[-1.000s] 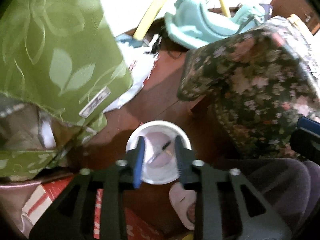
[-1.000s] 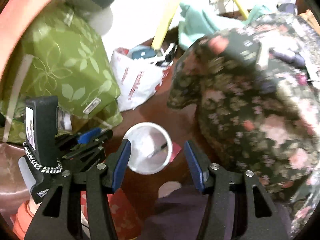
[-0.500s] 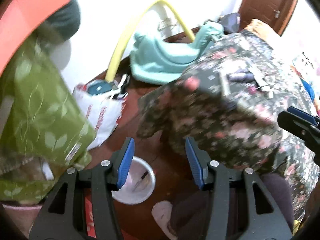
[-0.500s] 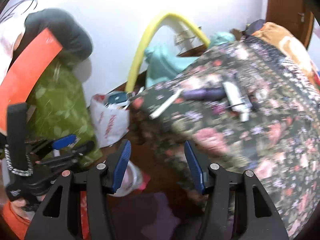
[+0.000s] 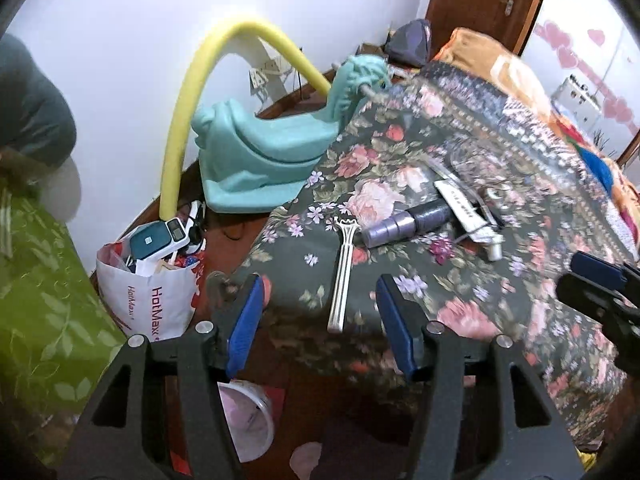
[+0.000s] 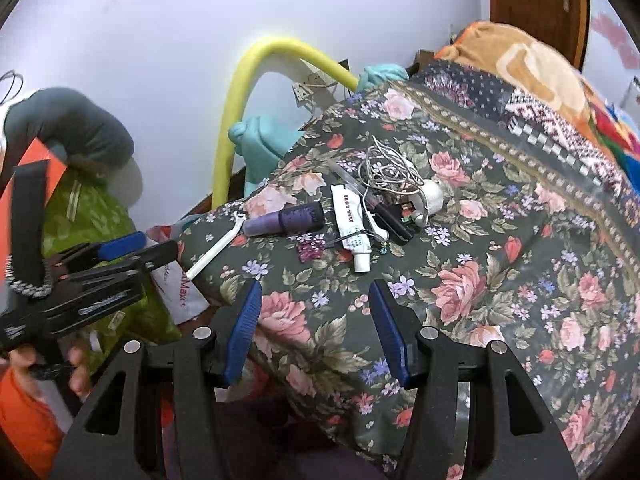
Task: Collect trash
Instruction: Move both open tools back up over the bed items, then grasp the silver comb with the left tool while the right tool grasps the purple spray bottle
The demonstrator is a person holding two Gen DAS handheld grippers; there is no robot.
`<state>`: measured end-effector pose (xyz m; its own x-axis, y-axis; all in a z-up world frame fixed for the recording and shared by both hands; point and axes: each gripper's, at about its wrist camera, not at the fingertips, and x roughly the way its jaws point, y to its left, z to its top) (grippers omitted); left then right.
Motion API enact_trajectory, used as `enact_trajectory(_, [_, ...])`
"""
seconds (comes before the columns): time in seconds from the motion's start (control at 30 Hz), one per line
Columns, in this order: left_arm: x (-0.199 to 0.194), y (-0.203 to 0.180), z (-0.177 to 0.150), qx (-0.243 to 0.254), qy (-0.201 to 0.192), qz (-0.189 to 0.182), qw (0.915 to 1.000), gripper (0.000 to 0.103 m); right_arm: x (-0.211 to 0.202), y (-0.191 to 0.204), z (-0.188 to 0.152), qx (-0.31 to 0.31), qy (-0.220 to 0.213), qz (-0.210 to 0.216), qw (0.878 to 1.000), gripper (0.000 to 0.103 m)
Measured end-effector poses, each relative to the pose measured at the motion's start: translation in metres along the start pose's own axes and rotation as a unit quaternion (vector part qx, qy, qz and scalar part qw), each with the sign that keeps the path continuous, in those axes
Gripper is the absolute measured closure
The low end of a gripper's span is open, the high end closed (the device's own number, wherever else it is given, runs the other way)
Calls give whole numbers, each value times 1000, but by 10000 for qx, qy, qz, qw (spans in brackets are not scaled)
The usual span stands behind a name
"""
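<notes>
Two hand-held grippers hover over the near edge of a bed covered by a dark floral bedspread (image 6: 460, 300). Both are empty, their blue-padded fingers spread wide apart.

Nearest, below the left gripper (image 5: 316, 320), a white plastic bucket (image 5: 250, 420) stands on the dark red floor beside the bed; it looks like the place where trash goes. Part of it is hidden behind the gripper's frame.

The left gripper points at a white plastic fork (image 5: 344, 268) that lies flat at the corner of the bedspread, handle toward the bed's edge, prongs away. The fork sits between the open fingers in the left wrist view but lies beyond them, not touched.

The right gripper (image 6: 316, 320) hangs over bare bedspread, short of the litter. Farther in on the bed than the fork lie a purple bottle (image 6: 286, 220) on its side, a white squeeze tube (image 6: 352, 224) with its cap toward the edge, and a small purple wrapper (image 6: 309, 249) between bottle and tube. Beyond those sit a black plug, a white charger and a tangled white cable (image 6: 388, 168).

On the floor past the bed's corner stand a full white shopping bag (image 5: 152, 292), a teal plastic rocking toy (image 5: 264, 148) and a bent yellow foam tube (image 5: 192, 92) against the wall.

The step in hand appears to be the reach for a next piece of trash. The next move likely calls for lowering the left fingers over the fork's handle, closing across its narrow width, then carrying it to the bucket.
</notes>
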<state>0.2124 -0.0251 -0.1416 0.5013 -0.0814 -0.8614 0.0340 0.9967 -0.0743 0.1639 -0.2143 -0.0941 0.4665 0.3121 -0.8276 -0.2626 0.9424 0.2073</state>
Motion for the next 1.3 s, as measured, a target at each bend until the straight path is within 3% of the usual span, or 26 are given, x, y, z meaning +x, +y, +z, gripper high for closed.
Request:
enact_trajectory(0.13, [32,-3,4,30,250,-34,9997,47,17,0,8,30,142,211,9997,51])
enact_trajectory(0.33, [54,-5,4,268,399,-199,9986,73,52,14,35,-334,213,340,9986,51])
enact_trajectory(0.47, [57,-7,2,430,359,-244,9981,78,74,22,51,-793,282,351,9958,51])
enact_trajectory(0.53, [57,-6,2,420,353,-321,9980,93,86,27,58,-1105,419,402,9922,51])
enact_trajectory(0.57, [57,-5,2,401,353,-338,9980,95,92,30,60,-1255,484,412,9901,51])
enact_trajectory(0.73, [51,-1,-5,251,261,-484,9982,95,114,38,66,-1700,870,579,9799,51])
enact_trajectory(0.87, [44,7,-10,11,245,-613,9978,95,126,45,62,-2256,1114,305,9673,49])
enact_trajectory(1.03, [39,17,-17,-191,267,-725,9968,95,141,49,51,-2600,1710,361,9497,46])
enact_trajectory(1.17, [36,17,-21,-155,263,-665,9973,95,139,54,47,-2791,1575,246,9469,46])
enact_trajectory(1.23, [35,18,-23,-166,276,-672,9972,95,140,54,48,-2677,1528,209,9511,52])
enact_trajectory(1.27, [35,18,-23,-178,282,-662,9972,95,139,55,49,-2688,1482,207,9515,66])
enact_trajectory(1.3, [34,19,-24,-194,290,-660,9972,95,139,56,50,-2677,1471,214,9520,73])
